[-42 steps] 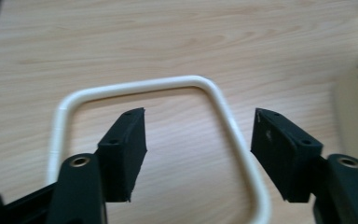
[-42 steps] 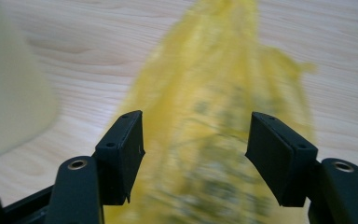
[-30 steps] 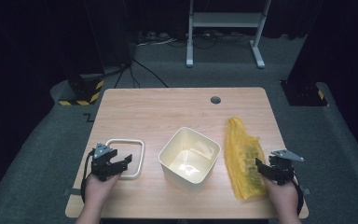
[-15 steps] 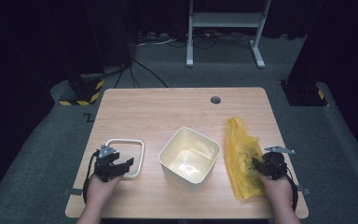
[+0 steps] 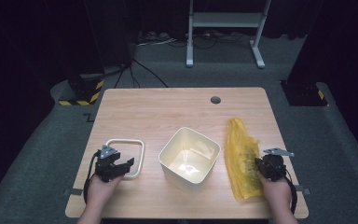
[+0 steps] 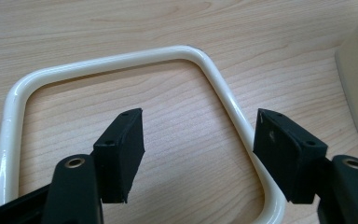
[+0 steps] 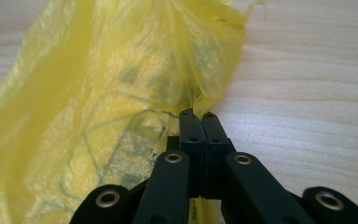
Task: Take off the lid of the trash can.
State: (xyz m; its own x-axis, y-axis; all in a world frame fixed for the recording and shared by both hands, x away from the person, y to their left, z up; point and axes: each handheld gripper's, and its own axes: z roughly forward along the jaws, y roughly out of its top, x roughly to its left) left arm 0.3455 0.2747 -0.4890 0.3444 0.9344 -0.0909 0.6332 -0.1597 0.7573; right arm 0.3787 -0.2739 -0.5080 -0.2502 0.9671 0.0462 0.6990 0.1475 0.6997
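Pinching the edge of the yellow plastic bag [image 7: 121, 93], the right gripper [image 7: 198, 122] has just been closing, and its jaws now meet with a fold of the film between them, probably so the bag can be lifted and opened. The bag lies flat just right of the cream bin [image 5: 189, 155], which stands open-mouthed mid-table, ready to be lined. Left of the bin, the left gripper [image 6: 198, 151] hangs with its jaws apart astride one side of the white rim frame [image 6: 223, 93], pressing nothing, seemingly poised to take it. Beyond the bin the table [image 5: 168, 107] holds nothing else.
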